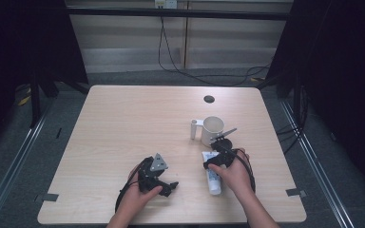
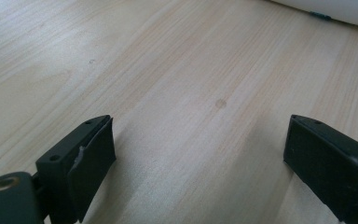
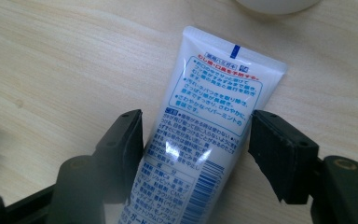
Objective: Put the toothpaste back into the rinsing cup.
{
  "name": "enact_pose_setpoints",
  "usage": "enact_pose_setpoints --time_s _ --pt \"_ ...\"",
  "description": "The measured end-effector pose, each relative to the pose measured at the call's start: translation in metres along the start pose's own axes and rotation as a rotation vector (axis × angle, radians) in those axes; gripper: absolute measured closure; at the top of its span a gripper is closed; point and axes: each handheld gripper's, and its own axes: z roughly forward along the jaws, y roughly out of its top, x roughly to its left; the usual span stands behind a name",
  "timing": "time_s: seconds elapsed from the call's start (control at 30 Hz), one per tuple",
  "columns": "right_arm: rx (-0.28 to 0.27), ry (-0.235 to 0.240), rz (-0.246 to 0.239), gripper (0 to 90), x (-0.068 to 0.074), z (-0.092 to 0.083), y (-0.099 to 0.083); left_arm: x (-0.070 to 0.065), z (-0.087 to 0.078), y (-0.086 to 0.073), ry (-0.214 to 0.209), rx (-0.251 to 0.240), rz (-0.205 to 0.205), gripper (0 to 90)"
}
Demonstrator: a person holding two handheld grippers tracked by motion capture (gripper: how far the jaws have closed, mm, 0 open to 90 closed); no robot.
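On the left, my left tongs (image 1: 170, 186) rest low over bare bench (image 1: 123, 123), jaws wide apart with nothing between them. Moving right, my right tongs (image 1: 212, 161) straddle the white tube (image 3: 205, 140), which lies flat on the bench just in front of the mug. One jaw appears to touch the tube's edge and the other sits just beside it, so I judge them apart, not yet clamped. As I read it, the approach is done; squeezing, lifting and placing the tube remain. Farther right and back, the white mug (image 1: 212, 129) stands upright, handle to the left. From above its inside looks empty, though I cannot see the bottom clearly.
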Motion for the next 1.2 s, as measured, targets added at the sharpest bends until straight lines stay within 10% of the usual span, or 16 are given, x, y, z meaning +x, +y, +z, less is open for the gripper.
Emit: enact_pose_setpoints --time_s 0.53,1.2 --pt "-0.007 -0.016 -0.017 73.3 0.004 -0.010 -0.001 0.000 0.000 0.000 0.002 -0.002 0.000 8.6" --pt "-0.032 0.035 -0.023 70.6 0.001 -0.013 -0.004 0.000 0.000 0.000 0.002 -0.002 -0.001 8.6"
